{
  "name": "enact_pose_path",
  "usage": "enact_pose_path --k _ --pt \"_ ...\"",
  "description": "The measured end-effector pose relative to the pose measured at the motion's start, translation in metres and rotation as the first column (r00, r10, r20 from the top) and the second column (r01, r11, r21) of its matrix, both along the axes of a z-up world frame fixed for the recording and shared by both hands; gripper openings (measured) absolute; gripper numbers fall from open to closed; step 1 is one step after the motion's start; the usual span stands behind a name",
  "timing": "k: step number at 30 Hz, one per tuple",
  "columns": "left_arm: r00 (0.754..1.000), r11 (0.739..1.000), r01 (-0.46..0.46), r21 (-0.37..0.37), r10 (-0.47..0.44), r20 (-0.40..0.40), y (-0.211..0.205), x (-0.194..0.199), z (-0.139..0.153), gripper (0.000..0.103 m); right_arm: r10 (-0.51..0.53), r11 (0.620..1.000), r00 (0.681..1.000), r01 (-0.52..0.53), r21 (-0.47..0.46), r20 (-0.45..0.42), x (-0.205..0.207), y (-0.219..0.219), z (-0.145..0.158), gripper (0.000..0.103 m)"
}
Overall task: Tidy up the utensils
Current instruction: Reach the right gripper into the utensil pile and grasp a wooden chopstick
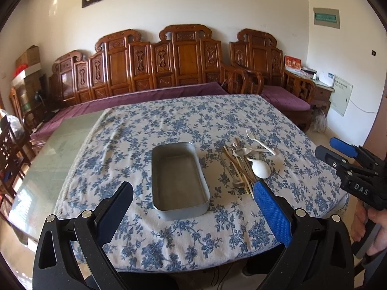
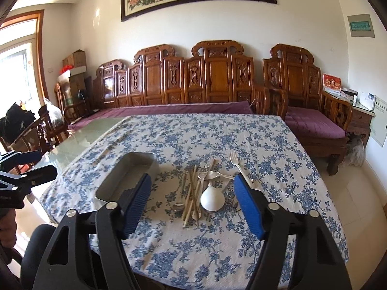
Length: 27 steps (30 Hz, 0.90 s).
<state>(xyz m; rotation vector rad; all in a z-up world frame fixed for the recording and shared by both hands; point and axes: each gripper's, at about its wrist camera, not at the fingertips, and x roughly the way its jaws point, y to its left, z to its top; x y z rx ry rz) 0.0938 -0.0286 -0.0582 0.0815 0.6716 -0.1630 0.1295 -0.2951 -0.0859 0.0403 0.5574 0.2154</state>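
Note:
An empty grey metal tray sits on the blue-flowered tablecloth. To its right lies a heap of utensils: wooden chopsticks, a white spoon, a white fork and metal spoons. My left gripper hovers open above the table's near edge, the tray between its fingers' lines. My right gripper hangs open over the near side of the heap, touching nothing. It also shows at the right edge of the left wrist view as the right gripper.
The tablecloth covers most of a glass-topped table, bare at the left. A carved wooden bench with purple cushions stands behind it. Chairs stand at the left, and a small cabinet at the right.

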Motion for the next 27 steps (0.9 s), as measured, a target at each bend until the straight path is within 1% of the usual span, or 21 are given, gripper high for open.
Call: enact_pose_path --k 2,3,5,7,12,16,18,21,27 --pt "1.0 1.0 0.01 0.006 -0.01 -0.015 -0.006 0.008 -0.007 0.096 -0.001 1.0 1.0 0.001 -0.005 -0.019 0.012 -0.005 -0.007 0.064" --pt "1.0 1.0 0.016 0.01 -0.016 -0.021 -0.008 0.011 -0.01 0.096 -0.002 1.0 1.0 0.002 -0.004 -0.029 0.018 -0.008 -0.011 0.059" --pt "0.999 0.999 0.03 0.024 -0.029 -0.033 -0.015 0.02 -0.017 0.096 -0.001 1.0 0.999 0.001 0.001 -0.051 0.033 -0.013 -0.02 0.053" --pt "0.998 0.999 0.043 0.021 -0.042 -0.055 -0.02 0.029 -0.024 0.096 0.006 1.0 0.997 -0.006 0.002 -0.078 0.048 -0.016 -0.03 0.047" --pt "0.993 0.998 0.058 0.008 -0.057 -0.105 -0.03 0.048 -0.044 0.096 0.041 0.999 0.988 -0.04 0.014 -0.15 0.078 -0.018 -0.063 0.039" --pt "0.988 0.998 0.069 0.012 -0.067 -0.138 -0.039 0.061 -0.061 0.096 0.089 0.996 0.975 -0.084 0.033 -0.204 0.101 -0.009 -0.09 0.035" --pt "0.987 0.997 0.077 0.015 -0.074 -0.145 -0.043 0.066 -0.067 0.096 0.12 0.993 0.966 -0.113 0.044 -0.228 0.112 -0.002 -0.099 0.032" --pt "0.984 0.996 0.086 0.012 -0.083 -0.16 -0.048 0.075 -0.075 0.096 0.167 0.986 0.949 -0.164 0.035 -0.266 0.132 0.012 -0.114 0.028" --pt "0.983 0.997 0.074 0.01 -0.071 -0.172 -0.048 0.089 -0.084 0.095 0.22 0.974 0.911 -0.225 0.026 -0.348 0.172 0.032 -0.144 0.019"
